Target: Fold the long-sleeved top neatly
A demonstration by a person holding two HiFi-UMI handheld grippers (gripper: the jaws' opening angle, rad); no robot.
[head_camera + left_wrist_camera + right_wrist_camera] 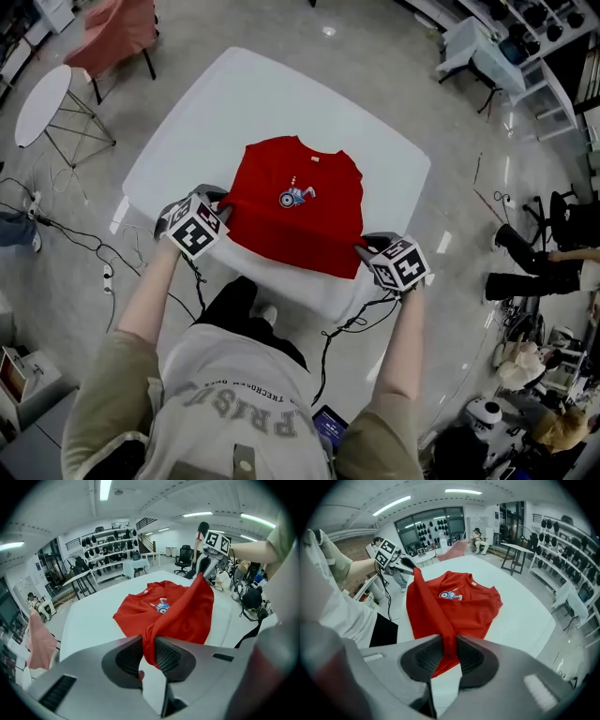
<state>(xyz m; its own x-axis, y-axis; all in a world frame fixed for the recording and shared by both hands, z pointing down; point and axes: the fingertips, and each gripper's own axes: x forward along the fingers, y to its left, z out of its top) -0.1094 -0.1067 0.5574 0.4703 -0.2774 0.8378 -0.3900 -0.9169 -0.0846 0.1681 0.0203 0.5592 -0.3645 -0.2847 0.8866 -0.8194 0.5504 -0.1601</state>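
Count: top (300, 211) x1, print (295, 196) x1 on it. Tools x2: left tool (223, 208), right tool (364, 249). Marker cube (195, 228) x1 per tool. Counter (375, 150) x1. Side table (42, 98) x1, round. Pink cloth (117, 33) x1.

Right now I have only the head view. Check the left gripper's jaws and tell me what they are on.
Observer: In its own view the left gripper is closed on a bunched, ribbed edge of the red top.
Operator: Now check the right one.
Observer: The right gripper pinches a narrow fold of the same cloth between its pads.
Operator: Tell me how the edge between them hangs.
Observer: In the left gripper view that edge is raised off the white table and runs up and across to the right gripper.
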